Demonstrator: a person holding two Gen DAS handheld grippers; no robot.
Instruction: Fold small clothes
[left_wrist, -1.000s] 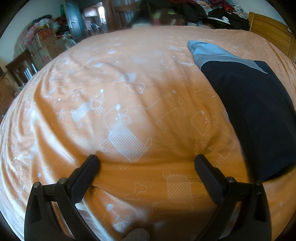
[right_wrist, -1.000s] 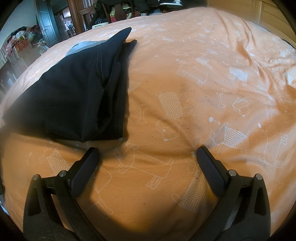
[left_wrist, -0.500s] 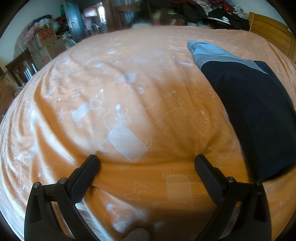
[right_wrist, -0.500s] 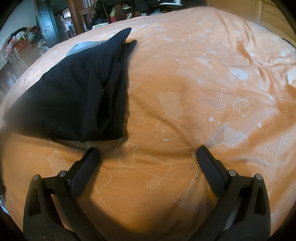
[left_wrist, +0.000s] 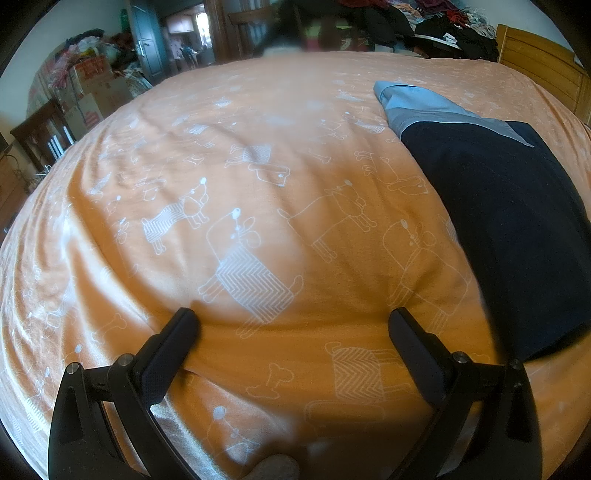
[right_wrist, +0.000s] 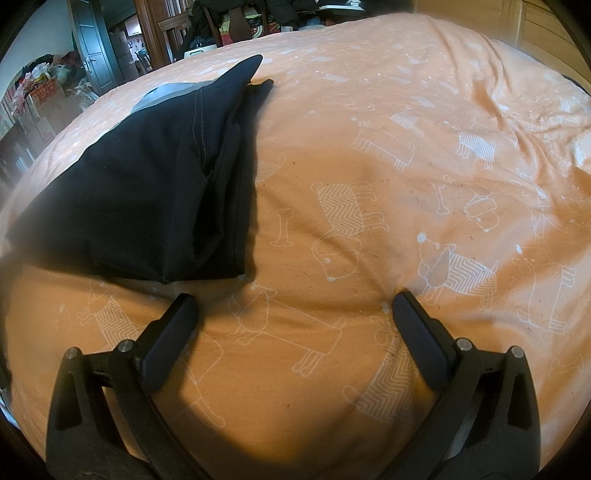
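A small dark navy garment (left_wrist: 509, 221) with a light blue-grey end lies folded on the orange bedspread (left_wrist: 258, 177), at the right of the left wrist view. In the right wrist view the same garment (right_wrist: 147, 192) lies at the upper left, one flap folded over with a stitched seam showing. My left gripper (left_wrist: 293, 323) is open, its tips resting low on the bare bedspread to the left of the garment. Just in front of the garment's near edge, my right gripper (right_wrist: 295, 306) is open with only bedspread (right_wrist: 406, 184) between its fingers.
The bed's wooden frame (left_wrist: 535, 55) rises at the far right. Piled clothes (left_wrist: 443, 26) lie beyond the far edge. Cardboard boxes (left_wrist: 92, 96), a dark chair (left_wrist: 40, 136) and a doorway (right_wrist: 96, 48) stand off the bed's left side.
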